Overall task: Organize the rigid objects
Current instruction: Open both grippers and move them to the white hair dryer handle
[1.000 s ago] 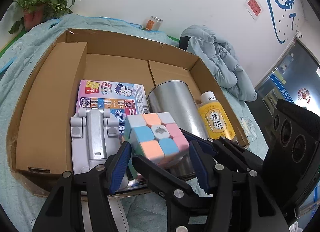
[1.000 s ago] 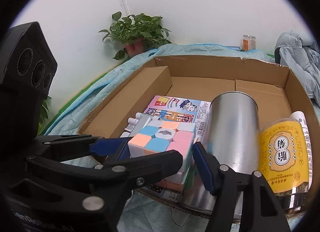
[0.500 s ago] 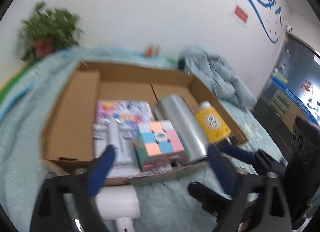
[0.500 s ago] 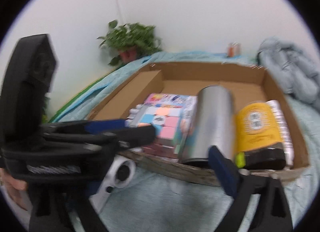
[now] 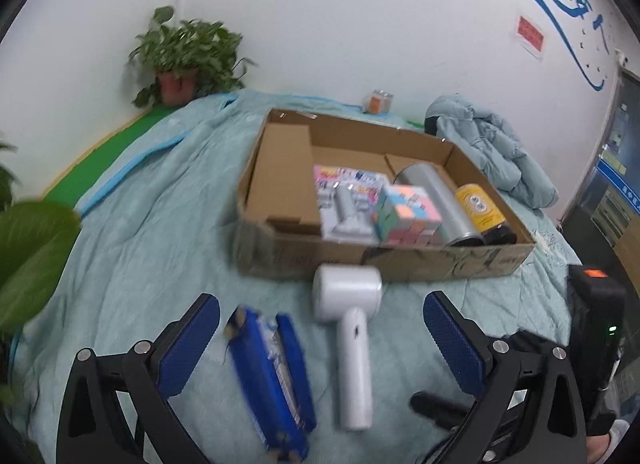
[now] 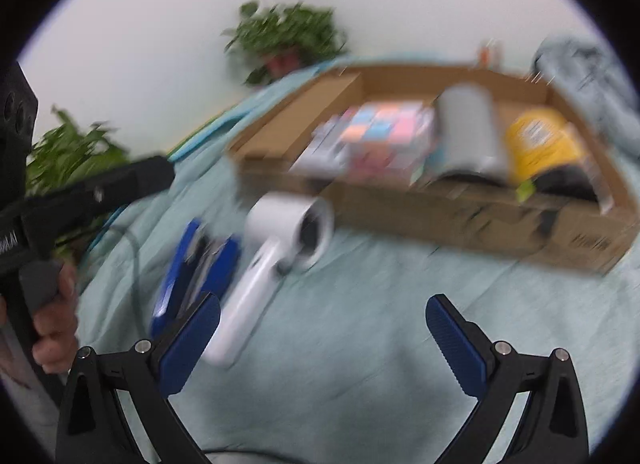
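Note:
A pastel puzzle cube (image 5: 408, 213) lies in the cardboard box (image 5: 400, 260), beside a silver can (image 5: 440, 200), a yellow bottle (image 5: 480, 208), a grey bracket (image 5: 344, 212) and a printed pack (image 5: 352, 178). In front of the box a white hair dryer (image 5: 352, 328) and a blue package (image 5: 272, 376) lie on the teal cloth. My left gripper (image 5: 320, 340) is open and empty above them. My right gripper (image 6: 322, 340) is open and empty, with the dryer (image 6: 272, 264) and blue package (image 6: 192, 264) to its left; the box (image 6: 440, 216) is blurred.
Potted plants (image 5: 184, 60) stand at the back left and a leaf (image 5: 32, 256) at the left edge. A light blue jacket (image 5: 492, 148) lies right of the box. A small can (image 5: 378, 101) stands by the wall. The left handle (image 6: 80, 196) shows in the right wrist view.
Both grippers let go of the cube, opened wide and pulled back from the box. The cube stays in the box. The dryer and blue package came into view.

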A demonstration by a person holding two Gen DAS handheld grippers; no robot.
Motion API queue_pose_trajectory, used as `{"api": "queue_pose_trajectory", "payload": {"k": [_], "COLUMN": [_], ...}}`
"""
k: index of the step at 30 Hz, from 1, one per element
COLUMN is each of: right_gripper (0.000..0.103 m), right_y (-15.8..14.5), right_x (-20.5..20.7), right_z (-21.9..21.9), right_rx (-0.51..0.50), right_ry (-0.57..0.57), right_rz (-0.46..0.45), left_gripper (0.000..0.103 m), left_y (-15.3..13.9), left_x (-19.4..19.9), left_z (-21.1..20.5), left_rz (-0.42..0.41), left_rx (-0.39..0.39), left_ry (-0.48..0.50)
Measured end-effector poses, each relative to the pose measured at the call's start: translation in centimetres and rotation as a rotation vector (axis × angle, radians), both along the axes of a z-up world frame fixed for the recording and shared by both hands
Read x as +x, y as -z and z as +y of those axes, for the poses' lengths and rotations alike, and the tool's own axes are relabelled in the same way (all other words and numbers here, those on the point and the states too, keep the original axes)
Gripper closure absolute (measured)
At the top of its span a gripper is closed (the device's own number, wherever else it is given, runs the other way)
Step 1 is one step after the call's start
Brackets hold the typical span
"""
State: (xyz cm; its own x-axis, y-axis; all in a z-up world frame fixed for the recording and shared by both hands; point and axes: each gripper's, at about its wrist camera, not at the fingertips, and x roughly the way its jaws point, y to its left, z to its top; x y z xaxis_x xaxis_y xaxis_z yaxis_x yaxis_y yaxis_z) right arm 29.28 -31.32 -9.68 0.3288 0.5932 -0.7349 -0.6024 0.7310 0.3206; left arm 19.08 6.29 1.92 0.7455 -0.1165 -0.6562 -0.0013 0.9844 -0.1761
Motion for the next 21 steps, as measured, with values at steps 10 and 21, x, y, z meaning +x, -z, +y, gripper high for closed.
{"api": "queue_pose_trajectory", "payload": {"k": [10,21], "right_gripper": [0.029,0.073], "right_y": [2.5,2.7], "right_x": [-0.8,-2.3], "right_z": [5.0,5.5], "right_rx": [-0.069,-0.11], "right_ry": [0.002,0.007], "right_rz": [0.039,-0.037], "left_gripper": [0.0,0.001], "left_y": [2.6,1.6], "left_x": [-7.2,-6.9], "left_z": [2.2,0.7], "left_rz": [0.035,0.051], "left_rx": [-0.001,-0.098], "left_ry": [-0.067,0.033]}}
